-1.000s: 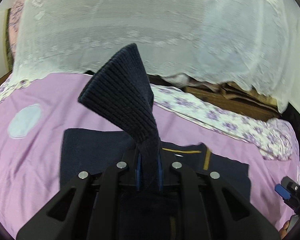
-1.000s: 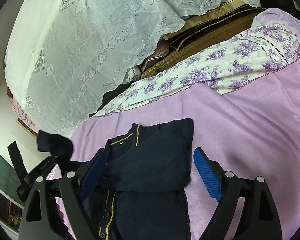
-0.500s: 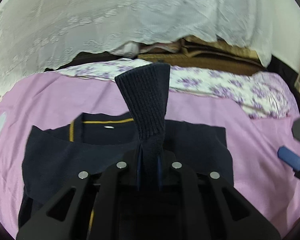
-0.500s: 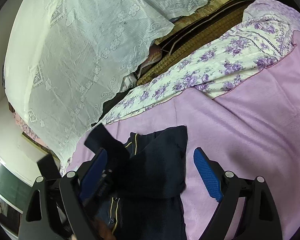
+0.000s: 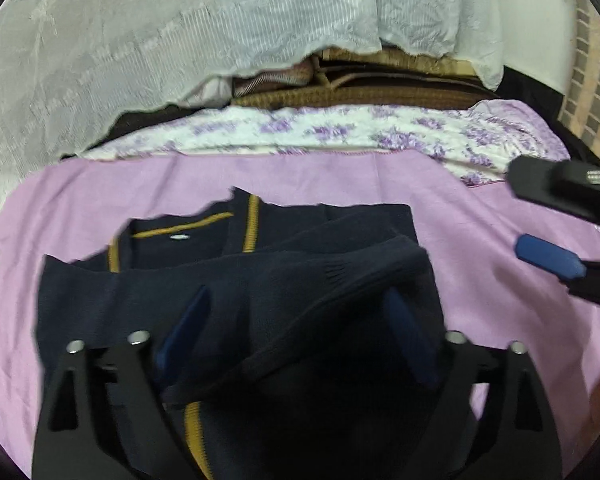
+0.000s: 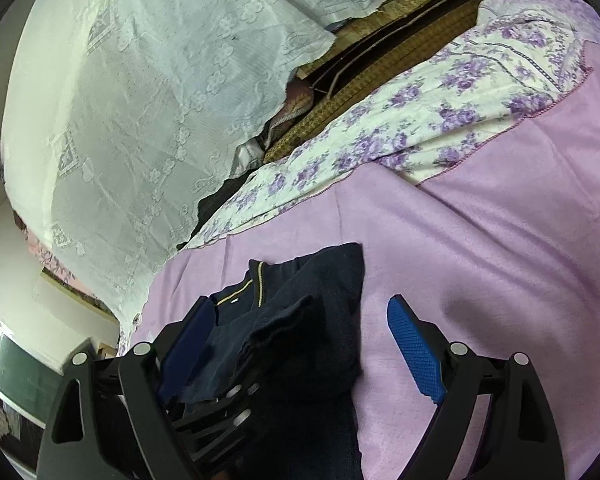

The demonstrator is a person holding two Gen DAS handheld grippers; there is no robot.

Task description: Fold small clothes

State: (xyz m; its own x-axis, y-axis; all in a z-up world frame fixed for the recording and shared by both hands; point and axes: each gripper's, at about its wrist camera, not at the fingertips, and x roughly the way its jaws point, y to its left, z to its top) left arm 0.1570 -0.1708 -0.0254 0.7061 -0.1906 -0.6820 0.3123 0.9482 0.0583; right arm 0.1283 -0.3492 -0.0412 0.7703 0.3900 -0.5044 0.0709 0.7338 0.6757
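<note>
1. At the far left of both views a white lace curtain (image 5: 148,40) hangs behind the bed, and the lilac bedspread (image 5: 112,184) runs below it.
2. The left tool (image 5: 296,328) hangs low over the bed with its blue pads (image 5: 180,328) spread wide apart, gripping nothing.
3. Between and just beyond those pads lies the navy cardigan (image 5: 172,292), flat on the bedspread, its mustard-trimmed neckline pointing away from the camera.
4. One ribbed sleeve (image 5: 340,280) is laid slantwise across the cardigan's front, its cuff reaching toward the garment's right edge; it runs between the left tool's pads, and I cannot tell whether it touches either one.
5. Past the cardigan, a white quilt printed with purple flowers (image 5: 320,132) crosses the bed, with brown woven mats stacked behind it.
6. At the right edge of the left wrist view the right tool (image 5: 540,224) shows, above the bare bedspread, beside the cardigan.
7. In the right wrist view the right tool (image 6: 300,344) is also spread wide, holding nothing; its left pad sits over the cardigan (image 6: 320,320) and its right pad (image 6: 414,350) over bare bedspread (image 6: 500,240).
8. The left tool's black frame (image 6: 220,408) shows low in that view, against the dark knit.
</note>
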